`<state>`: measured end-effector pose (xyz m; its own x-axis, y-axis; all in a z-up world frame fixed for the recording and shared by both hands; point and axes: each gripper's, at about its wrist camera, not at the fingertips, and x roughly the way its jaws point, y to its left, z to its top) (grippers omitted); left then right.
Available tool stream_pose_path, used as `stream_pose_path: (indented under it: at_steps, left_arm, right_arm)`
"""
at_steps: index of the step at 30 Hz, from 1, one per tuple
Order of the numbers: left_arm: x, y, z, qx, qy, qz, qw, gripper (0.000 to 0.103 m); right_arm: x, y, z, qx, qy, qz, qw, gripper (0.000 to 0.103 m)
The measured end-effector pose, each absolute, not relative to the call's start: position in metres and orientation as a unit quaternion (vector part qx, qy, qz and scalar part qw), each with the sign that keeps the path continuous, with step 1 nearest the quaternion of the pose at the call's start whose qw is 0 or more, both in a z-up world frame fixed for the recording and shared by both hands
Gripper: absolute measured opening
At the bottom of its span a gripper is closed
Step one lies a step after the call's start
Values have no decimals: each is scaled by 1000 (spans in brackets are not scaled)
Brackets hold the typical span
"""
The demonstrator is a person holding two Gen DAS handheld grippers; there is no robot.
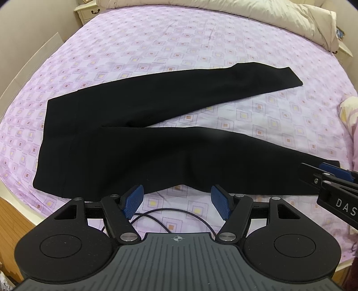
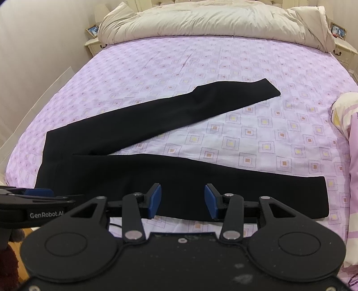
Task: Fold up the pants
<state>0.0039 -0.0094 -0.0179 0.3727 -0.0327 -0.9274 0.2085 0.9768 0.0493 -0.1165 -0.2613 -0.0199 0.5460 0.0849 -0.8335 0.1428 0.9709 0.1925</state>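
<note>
Black pants (image 1: pixel 138 125) lie flat on the bed's lilac checked sheet (image 1: pixel 156 44), waistband to the left and the two legs splayed apart in a V toward the right. Both tools hover at the near edge, holding nothing: the left tool (image 1: pixel 177 201) has its blue pads spread wide just beside the lower leg, and the right tool (image 2: pixel 182 200) is likewise spread over that leg. A beige duvet (image 2: pixel 201 20) is bunched at the headboard end

The pants (image 1: pixel 138 134) are matt black cloth, smooth. The bed sheet (image 1: pixel 179 44) is thin printed cotton-like cloth. Each claw (image 1: pixel 177 201) (image 2: pixel 182 200) is matt black plastic with textured blue pads (image 1: pixel 133 201) and shiny metal pins.
</note>
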Motion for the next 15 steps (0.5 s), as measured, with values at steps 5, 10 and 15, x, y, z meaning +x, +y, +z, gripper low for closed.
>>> stream_pose_path:
  at_steps: [5, 10, 15]
  left_arm:
    - [4, -8, -18, 78, 555, -70, 825, 66]
    - [6, -8, -18, 79, 557, -66, 824, 66]
    - [8, -10, -18, 80, 559, -64, 823, 66]
  right_arm:
    - [-114, -262, -21, 119, 477, -13, 870, 46]
    - [-113, -263, -22, 119, 477, -10, 871, 46]
    - [-110, -264, -25, 122, 480, -9, 868, 46]
